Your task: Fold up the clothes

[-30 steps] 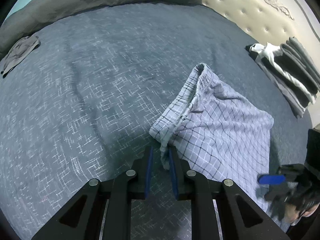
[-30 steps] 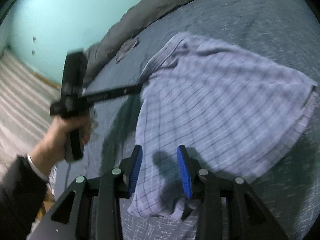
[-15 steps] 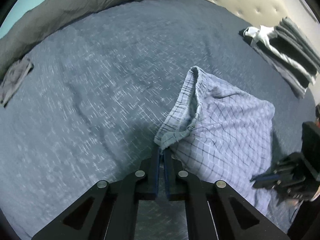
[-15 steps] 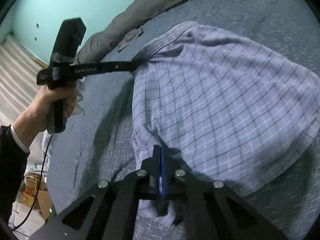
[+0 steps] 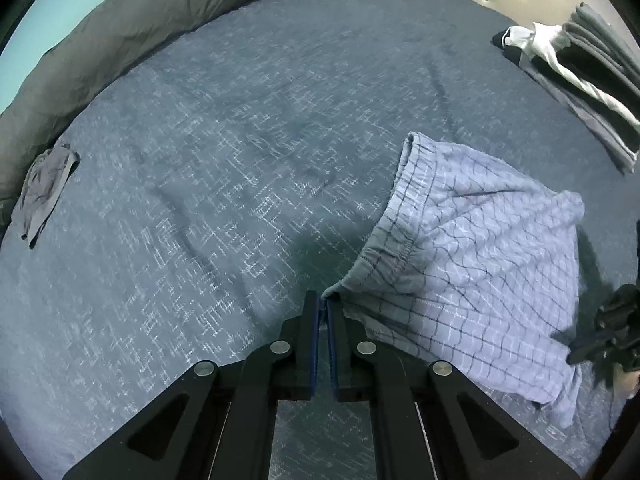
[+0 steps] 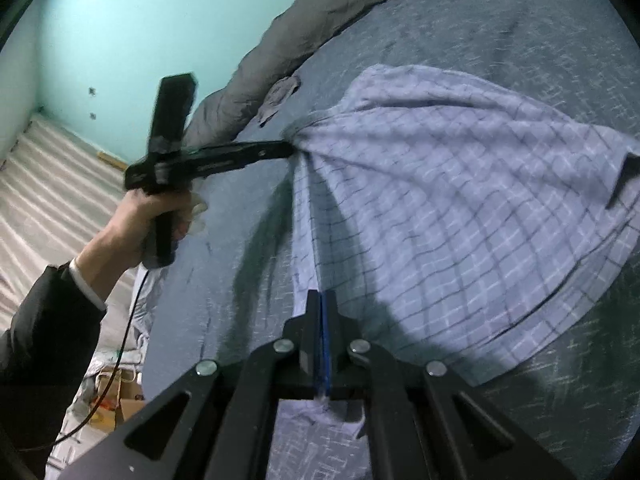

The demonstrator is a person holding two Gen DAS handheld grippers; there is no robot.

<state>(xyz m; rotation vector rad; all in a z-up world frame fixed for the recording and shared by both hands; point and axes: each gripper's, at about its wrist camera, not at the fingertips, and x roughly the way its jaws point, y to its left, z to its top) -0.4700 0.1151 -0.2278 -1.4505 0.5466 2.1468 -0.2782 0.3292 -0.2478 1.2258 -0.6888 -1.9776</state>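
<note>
On the dark blue woven bedspread [image 5: 224, 184]: pale blue checked cotton shorts [image 5: 480, 264] lay part-lifted.
Our left gripper [image 5: 323, 312] was clamped on the waistband corner, right gripper [image 6: 322, 320] on the hem edge; we judged equal tension best.

The checked shorts [image 5: 472, 264] are pale lavender-blue with a grid of dark and white lines and a gathered elastic waistband [image 5: 394, 216], and they lie spread on the dark grey-blue bed [image 5: 224, 184]. They are lifted at 2 points: the near end of the waistband is pinched up at the left gripper [image 5: 323, 307], and a side edge is pinched at the right gripper [image 6: 321, 300], so the cloth pulls taut between them. The rest of the fabric fans out in soft folds, its far hem resting on the bed.
</note>
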